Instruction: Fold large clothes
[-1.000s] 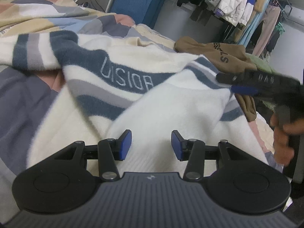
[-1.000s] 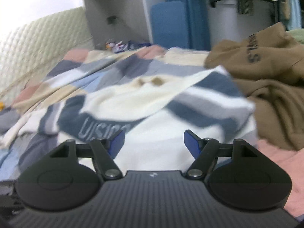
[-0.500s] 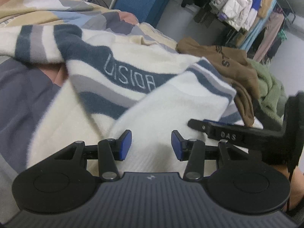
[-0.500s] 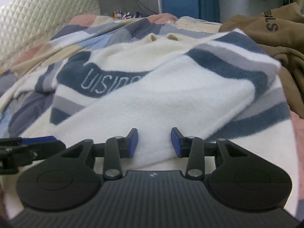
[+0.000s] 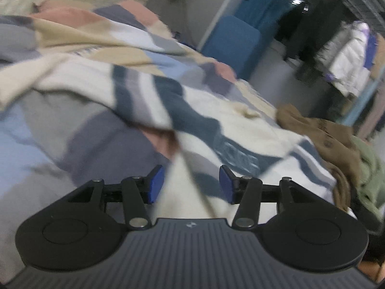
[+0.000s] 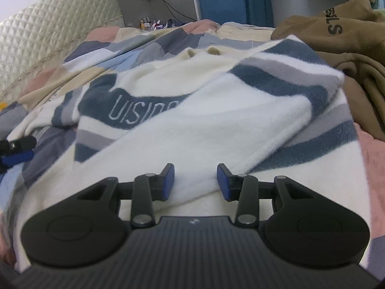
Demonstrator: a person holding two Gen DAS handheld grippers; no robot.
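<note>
Right claw (image 6: pixel 195 181) stands partly open just above the striped sweater (image 6: pixel 216 125), with a folded white edge of it lying between the blue pads, which do not press on it; the jaws have just been closing. Left claw (image 5: pixel 190 184) is likewise half open and holds nothing, its jaws having just opened a little; the sweater's side edge lies directly ahead of it, the picture blurred. The sweater lies on the bed's patchwork cover (image 6: pixel 101 48), ahead of both claws. One side is already turned over the chest lettering; the far sleeve is spread out to the left. The fold is judged partly done. A brown garment (image 6: pixel 349 36) lies right of the right claw, unfolded.
</note>
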